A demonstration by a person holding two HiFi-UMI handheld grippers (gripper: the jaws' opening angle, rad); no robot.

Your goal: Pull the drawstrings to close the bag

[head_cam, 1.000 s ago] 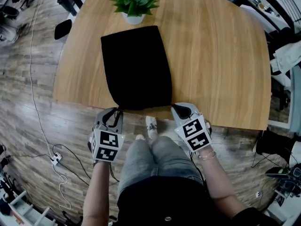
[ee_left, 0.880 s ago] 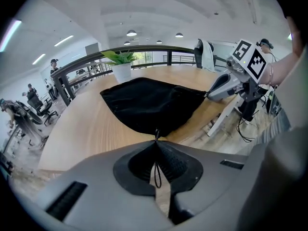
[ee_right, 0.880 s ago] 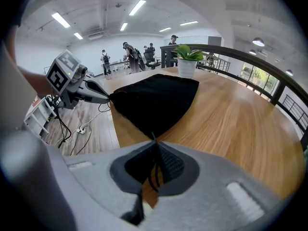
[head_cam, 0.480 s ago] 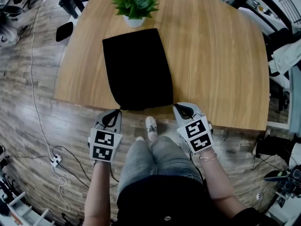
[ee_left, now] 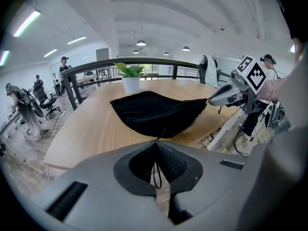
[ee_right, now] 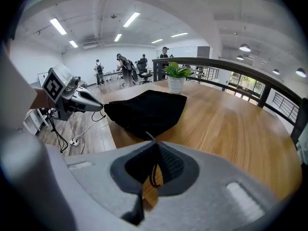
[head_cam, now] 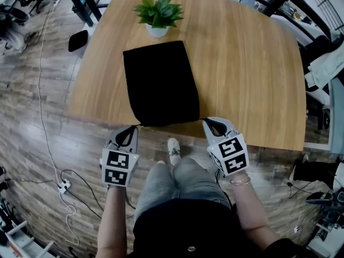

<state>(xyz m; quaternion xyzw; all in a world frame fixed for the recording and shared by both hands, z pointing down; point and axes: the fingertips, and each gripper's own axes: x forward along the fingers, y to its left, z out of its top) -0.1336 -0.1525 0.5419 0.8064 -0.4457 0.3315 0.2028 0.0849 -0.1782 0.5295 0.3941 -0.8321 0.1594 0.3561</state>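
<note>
Head view showed the left gripper (head_cam: 133, 128) and right gripper (head_cam: 207, 121) at lower centre, fingers (ee_left: 175, 163) clenched on drawstrings (ee_left: 154, 176) of the black bag (head_cam: 160, 82).

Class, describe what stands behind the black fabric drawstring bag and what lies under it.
Behind the black fabric drawstring bag, on its far side, stands a green plant in a white pot. Under it lies the wooden table. The bag's inside is covered and cannot be seen.

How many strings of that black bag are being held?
2 strings: one pinched in the left gripper at the bag's left corner, one in the right gripper at its right corner.
</note>
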